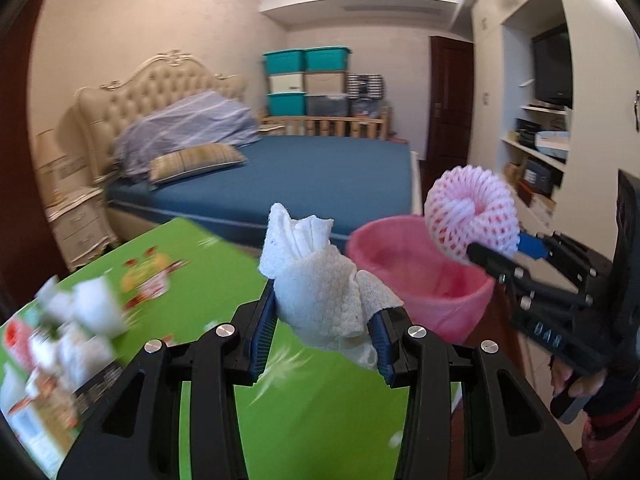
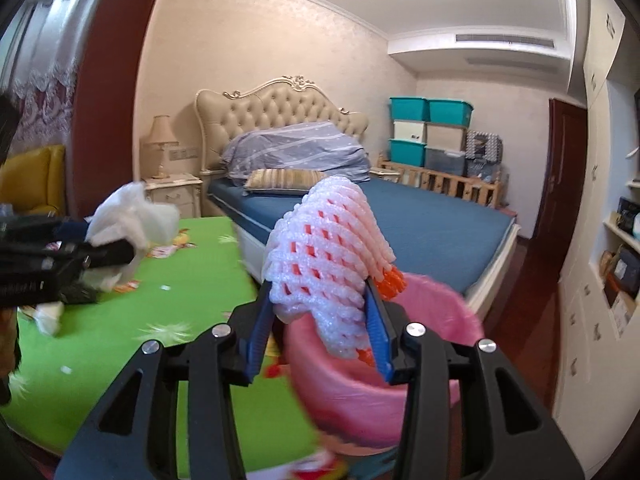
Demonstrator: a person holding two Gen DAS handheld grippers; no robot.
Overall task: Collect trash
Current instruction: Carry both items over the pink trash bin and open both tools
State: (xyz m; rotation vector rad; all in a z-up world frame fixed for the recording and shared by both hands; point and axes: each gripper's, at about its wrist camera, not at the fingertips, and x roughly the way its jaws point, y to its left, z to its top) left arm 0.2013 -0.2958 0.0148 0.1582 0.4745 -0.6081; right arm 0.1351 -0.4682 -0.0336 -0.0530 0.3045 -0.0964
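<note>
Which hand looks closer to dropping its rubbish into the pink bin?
Probably the right gripper: its foam net hangs at the pink bin's rim, while the left gripper's tissue is beside it, above the green mat.

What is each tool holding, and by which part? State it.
Left tool: crumpled white tissue, pinched at its lower bulk. Right tool: pink-white foam fruit net, clamped across its lower sides.

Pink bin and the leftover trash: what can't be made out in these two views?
- Pink bin inside, right wrist view: hidden behind the foam fruit net and right tongs.
- Bin base, left wrist view: cut off behind the left tongs holding the crumpled tissue.
- Leftover trash pile, left wrist view: blurred, items unidentifiable.
</note>
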